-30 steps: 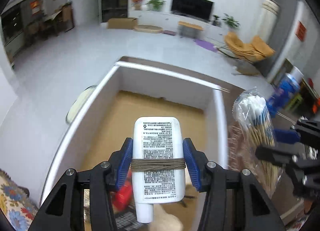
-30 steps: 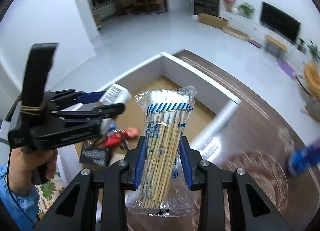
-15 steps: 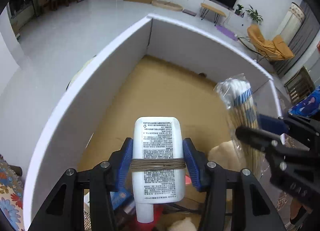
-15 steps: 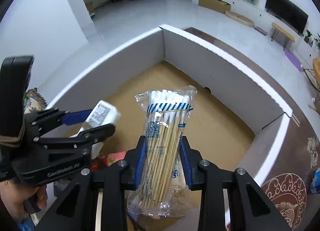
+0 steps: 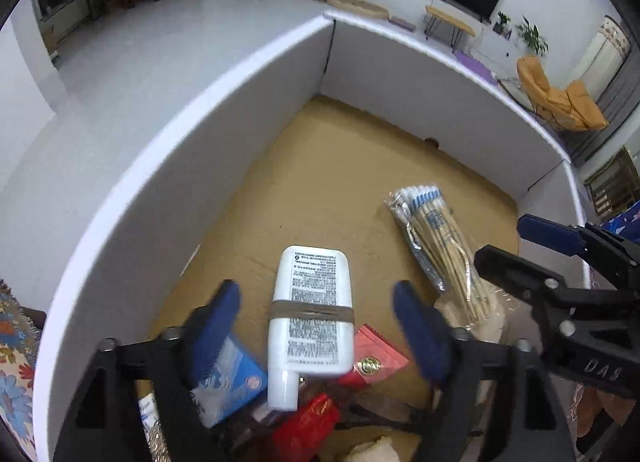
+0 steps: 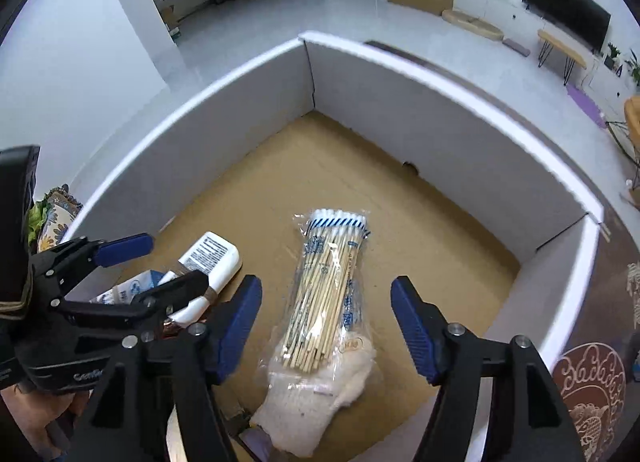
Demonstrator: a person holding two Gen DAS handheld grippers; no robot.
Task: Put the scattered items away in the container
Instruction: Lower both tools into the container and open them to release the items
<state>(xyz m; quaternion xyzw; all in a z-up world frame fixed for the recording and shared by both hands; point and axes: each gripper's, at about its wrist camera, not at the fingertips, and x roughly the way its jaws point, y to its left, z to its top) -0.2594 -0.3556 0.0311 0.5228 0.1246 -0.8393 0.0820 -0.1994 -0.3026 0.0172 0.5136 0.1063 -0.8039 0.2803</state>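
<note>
Jaws on both of your grippers are opening, and neither pair presses on anything. Your left gripper (image 5: 316, 332) stands spread on either side of the white bottle (image 5: 314, 318), pads clear of its sides; your right gripper (image 6: 326, 326) is spread the same way around the cotton swab pack (image 6: 330, 290).

Bottle: lying on the cardboard floor of the container (image 5: 168, 165), cap end toward you, a brown band round its middle, its lower end resting on the pile at the near side. Swab pack: flat on the container floor, just to the right of the bottle, cotton tips pointing to the far wall, its near end over a white knitted glove (image 6: 316, 394).

Around them, at the near side of the container: a blue-and-white packet (image 5: 228, 382), a red packet (image 5: 372, 358) and a second red item (image 5: 308, 422) lower down, all heaped together. Far half of the floor is bare cardboard.

Progress, as a judgement: both items count as delivered, so this pair is done once you lift clear. Outside the container, a blue object (image 5: 624, 221) shows past the right wall; it may be left to collect. How much else remains on the counter (image 6: 600, 302) cannot be told from these views.
</note>
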